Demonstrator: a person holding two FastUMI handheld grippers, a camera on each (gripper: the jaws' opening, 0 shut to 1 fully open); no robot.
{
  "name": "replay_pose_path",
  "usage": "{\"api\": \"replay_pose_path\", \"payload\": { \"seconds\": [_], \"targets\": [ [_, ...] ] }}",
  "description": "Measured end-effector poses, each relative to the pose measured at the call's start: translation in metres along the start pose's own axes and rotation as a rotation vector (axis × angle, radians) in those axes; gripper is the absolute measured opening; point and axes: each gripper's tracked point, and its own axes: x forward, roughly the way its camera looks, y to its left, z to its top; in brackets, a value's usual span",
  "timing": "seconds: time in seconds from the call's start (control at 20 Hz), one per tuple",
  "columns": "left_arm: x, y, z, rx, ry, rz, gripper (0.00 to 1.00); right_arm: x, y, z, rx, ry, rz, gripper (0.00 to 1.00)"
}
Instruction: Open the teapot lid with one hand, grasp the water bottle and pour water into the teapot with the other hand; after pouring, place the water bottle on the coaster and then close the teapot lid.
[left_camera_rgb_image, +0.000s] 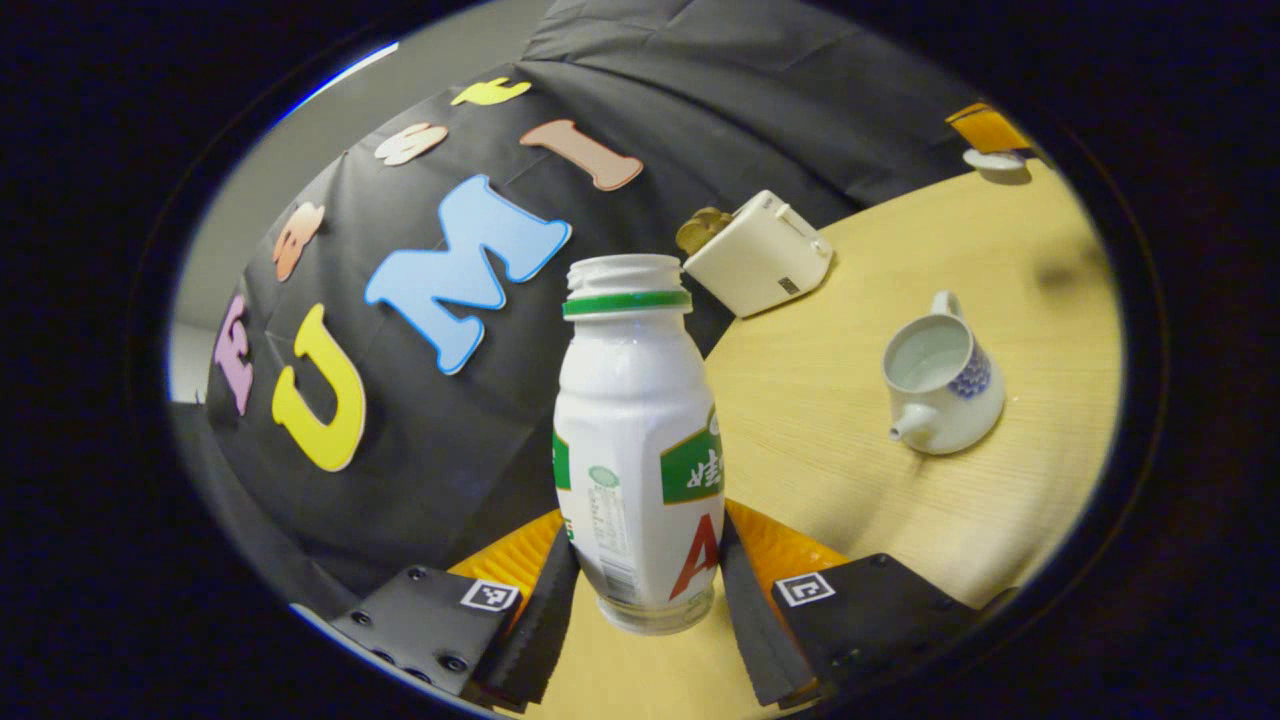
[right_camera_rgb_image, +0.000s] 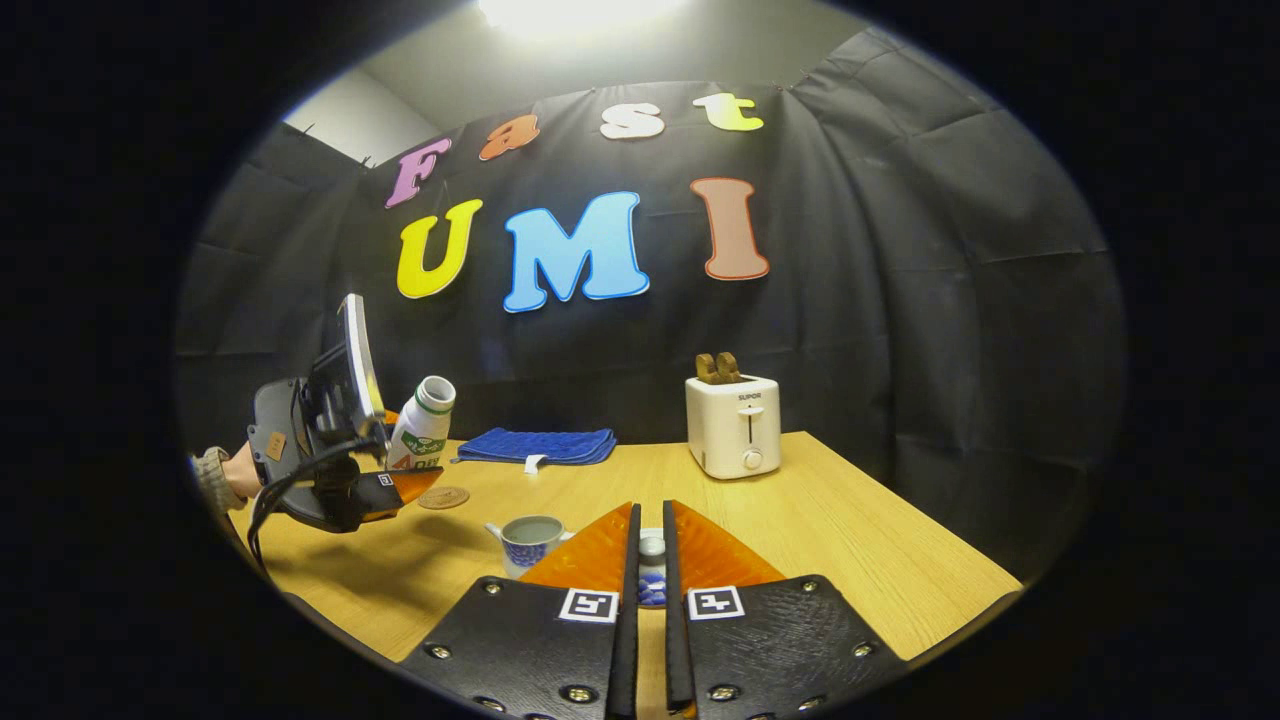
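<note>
**A:** What have I got on the left?

**B:** In the left gripper view, my left gripper (left_camera_rgb_image: 645, 600) is pinching the water bottle (left_camera_rgb_image: 637, 450) low on its body, a finger pressed against each side. The bottle fills the centre of the frame, cap off, its open mouth at the top. It looks to be off the table (left_camera_rgb_image: 850, 400), though I can't be sure from here.

**A:** And the teapot?

**B:** The teapot (left_camera_rgb_image: 945, 385) sits at the right of that frame on the wood, lid off, spout pointing toward lower left, well apart from the bottle. A toaster (left_camera_rgb_image: 760, 255) stands behind it at upper centre.

**A:** The right side?

**B:** In the right gripper view, my right gripper (right_camera_rgb_image: 650, 575) is nearly pressed together at bottom centre, pinching the teapot lid (right_camera_rgb_image: 651, 570), which shows in the narrow slit between the fingers.

**A:** Anything else from there?

**B:** The teapot (right_camera_rgb_image: 530, 540) stands just left of those fingers. At far left, a hand (right_camera_rgb_image: 240, 470) holds the left gripper (right_camera_rgb_image: 400, 485) with the bottle (right_camera_rgb_image: 422, 425) tilted, its mouth toward the upper right. The coaster (right_camera_rgb_image: 443, 497) lies on the table just beside it, below and right of the bottle. A blue cloth (right_camera_rgb_image: 535, 445) lies at the back, left of centre, and the toaster (right_camera_rgb_image: 733, 425) right of centre.
</note>
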Motion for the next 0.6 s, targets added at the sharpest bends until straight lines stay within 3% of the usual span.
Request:
{"api": "replay_pose_path", "payload": {
  "seconds": [0.2, 0.25, 0.4, 0.6],
  "targets": [
    [0.0, 0.011, -0.023, -0.209, 0.031, -0.009, 0.84, 0.016, 0.024, 0.014, -0.007, -0.012, 0.045, 0.11],
    [0.0, 0.012, -0.029, -0.27, 0.034, -0.015, 0.72, 0.02, 0.03, 0.017, -0.009, -0.014, 0.055, 0.11],
    [-0.01, 0.022, -0.044, -0.419, 0.045, -0.012, 0.83, 0.038, 0.048, 0.018, -0.014, -0.002, 0.083, 0.11],
    [-0.018, 0.034, -0.056, -0.54, 0.043, 0.007, 0.83, 0.063, 0.073, 0.007, -0.004, 0.04, 0.122, 0.11]
  ]
}}
